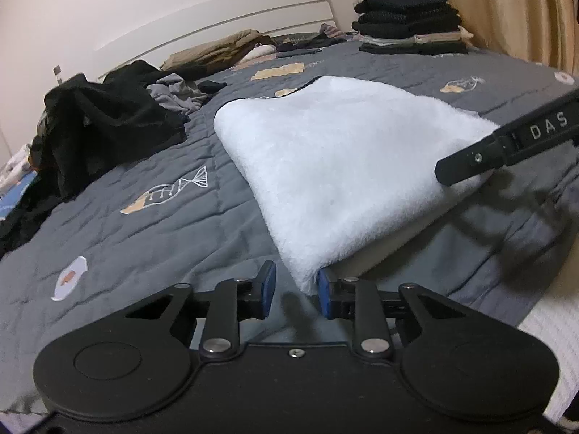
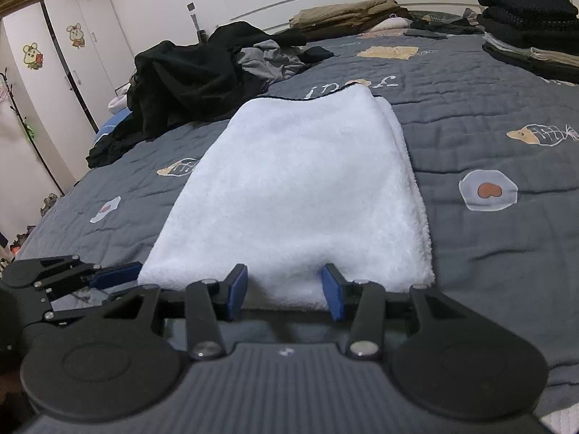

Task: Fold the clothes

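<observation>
A folded white towel (image 2: 300, 195) lies flat on a grey quilted bed cover (image 2: 470, 137), its near edge just ahead of both sets of fingers. The left gripper (image 1: 295, 291) has its fingers apart, with the towel's near left corner between them; the right-hand pad (image 1: 324, 294) appears to touch the corner, though the contact is unclear. The right gripper (image 2: 286, 296) holds its fingers apart, straddling the middle of the near edge, and the pads seem not to press the fabric. Bare bed cover lies open on both sides of the towel. Far beyond the fingers, a heap of dark clothes (image 2: 188, 76) lies to the left and a stack of folded clothes (image 1: 409, 21) to the right.
</observation>
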